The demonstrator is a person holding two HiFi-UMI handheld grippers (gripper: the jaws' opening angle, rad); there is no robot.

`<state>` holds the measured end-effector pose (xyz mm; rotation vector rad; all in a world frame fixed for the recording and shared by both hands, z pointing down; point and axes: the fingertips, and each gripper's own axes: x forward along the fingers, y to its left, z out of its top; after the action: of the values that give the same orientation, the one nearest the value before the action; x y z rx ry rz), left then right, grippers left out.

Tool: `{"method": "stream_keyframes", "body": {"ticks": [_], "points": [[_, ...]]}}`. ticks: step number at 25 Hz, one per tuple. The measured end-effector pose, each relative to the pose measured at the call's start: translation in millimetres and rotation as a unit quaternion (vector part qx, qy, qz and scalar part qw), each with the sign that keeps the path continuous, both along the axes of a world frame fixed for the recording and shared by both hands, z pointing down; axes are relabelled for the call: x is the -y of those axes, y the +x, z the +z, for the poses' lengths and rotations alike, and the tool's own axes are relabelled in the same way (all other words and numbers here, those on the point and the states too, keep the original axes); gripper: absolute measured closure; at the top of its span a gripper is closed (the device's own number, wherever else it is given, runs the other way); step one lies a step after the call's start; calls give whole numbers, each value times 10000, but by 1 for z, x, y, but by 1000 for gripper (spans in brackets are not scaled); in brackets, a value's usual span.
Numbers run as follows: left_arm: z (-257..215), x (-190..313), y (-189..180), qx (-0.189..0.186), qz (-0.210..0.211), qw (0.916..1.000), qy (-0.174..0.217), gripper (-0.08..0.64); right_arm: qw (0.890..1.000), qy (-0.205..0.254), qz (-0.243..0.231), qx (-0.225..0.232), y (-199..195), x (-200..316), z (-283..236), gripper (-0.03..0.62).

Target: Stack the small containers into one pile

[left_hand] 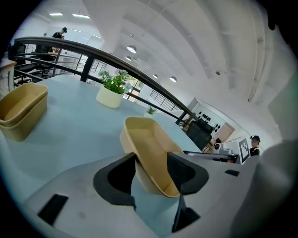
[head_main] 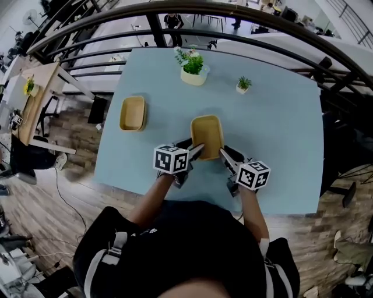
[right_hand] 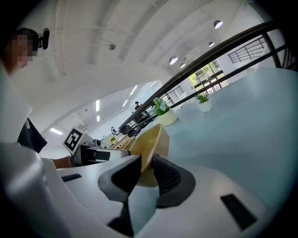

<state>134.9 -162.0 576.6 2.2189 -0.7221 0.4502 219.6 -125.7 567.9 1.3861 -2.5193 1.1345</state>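
Note:
A small yellow container (head_main: 207, 135) sits near the middle of the light blue table (head_main: 274, 122), and both grippers hold it. My left gripper (head_main: 196, 151) is shut on its near left wall, which shows between the dark pads in the left gripper view (left_hand: 150, 148). My right gripper (head_main: 224, 153) is shut on its near right wall (right_hand: 152, 145). A second yellow container (head_main: 133, 113) rests to the left, apart from the grippers. In the left gripper view this second container (left_hand: 21, 109) shows a double rim, as if two are nested.
A white pot with a leafy plant (head_main: 193, 68) stands at the table's far side, and a tiny potted plant (head_main: 243, 85) is to its right. A dark curved railing (head_main: 175, 11) runs beyond the far edge. The near table edge lies just below the grippers.

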Motion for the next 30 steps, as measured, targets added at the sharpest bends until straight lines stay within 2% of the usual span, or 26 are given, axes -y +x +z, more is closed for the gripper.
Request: {"method": "stream_keyframes", "body": {"ticks": [12, 23, 30], "points": [[-11, 40, -108, -15, -278, 9995, 171, 353, 9999, -9, -162, 12, -113, 31, -10, 503], [-30, 76, -198, 43, -531, 9970, 560, 353, 9987, 172, -478, 105, -203, 69, -28, 506], [-34, 100, -248, 183, -538, 9949, 834, 353, 9983, 268, -482, 203, -254, 89, -29, 508]]}}
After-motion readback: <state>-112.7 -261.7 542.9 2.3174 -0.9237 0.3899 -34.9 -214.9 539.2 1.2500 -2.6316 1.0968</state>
